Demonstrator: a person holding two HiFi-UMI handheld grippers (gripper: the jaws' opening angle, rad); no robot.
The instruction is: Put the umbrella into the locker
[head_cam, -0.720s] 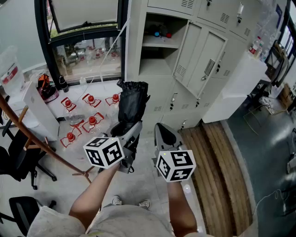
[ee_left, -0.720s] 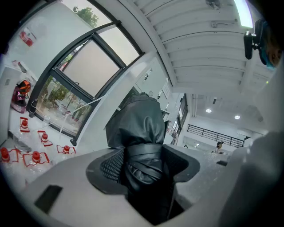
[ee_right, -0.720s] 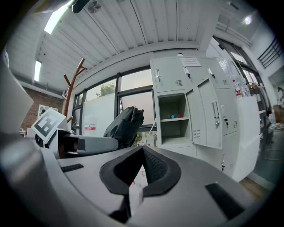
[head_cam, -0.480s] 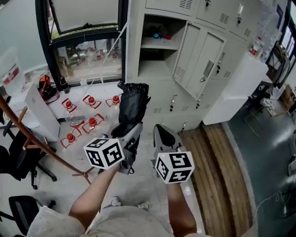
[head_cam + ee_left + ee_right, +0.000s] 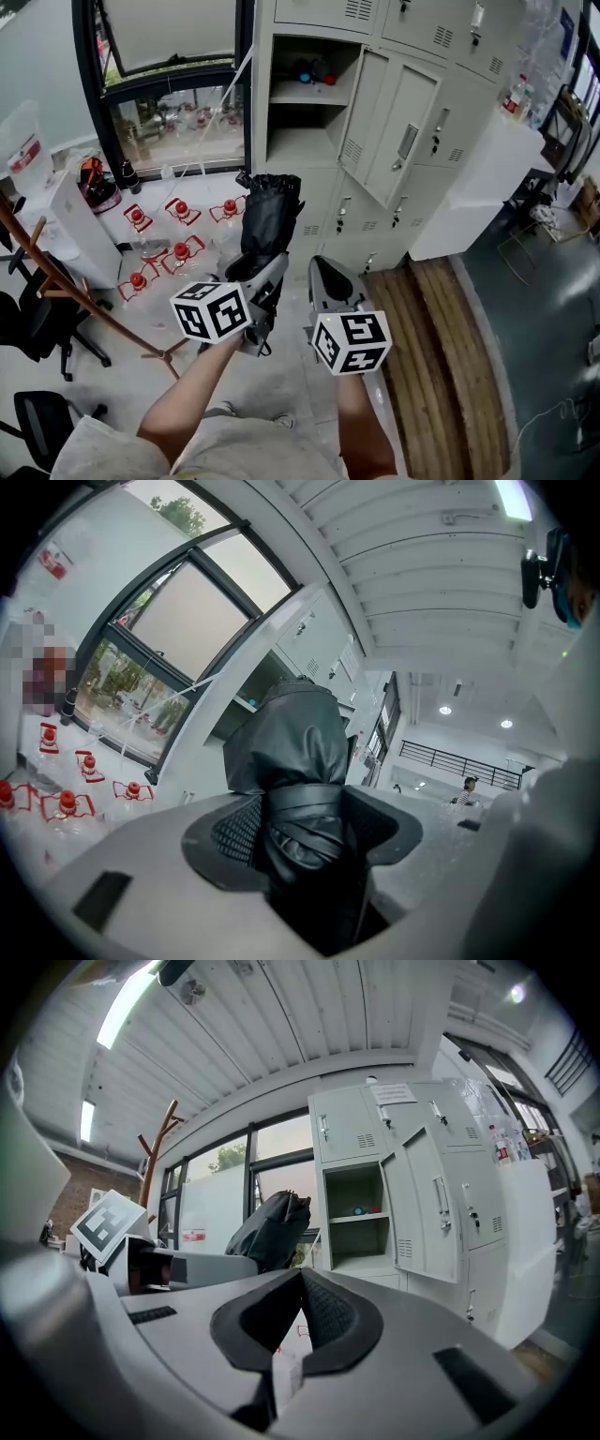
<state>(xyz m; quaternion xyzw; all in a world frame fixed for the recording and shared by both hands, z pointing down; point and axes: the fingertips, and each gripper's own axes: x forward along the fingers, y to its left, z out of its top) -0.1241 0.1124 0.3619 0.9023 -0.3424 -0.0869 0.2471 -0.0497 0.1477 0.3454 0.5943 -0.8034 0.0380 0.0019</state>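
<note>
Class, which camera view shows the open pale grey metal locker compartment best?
The head view: the open pale grey metal locker compartment fills the upper middle, shelf and swung-out door plain. The right gripper view shows it smaller, front on. In the left gripper view the folded black umbrella hides most of it.

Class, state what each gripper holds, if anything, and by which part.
Left gripper grips the folded umbrella around its strapped lower part; right gripper holds nothing.

black umbrella (image 5: 269, 216); pale grey locker (image 5: 412, 141); red-capped clear bottles (image 5: 180, 251).
</note>
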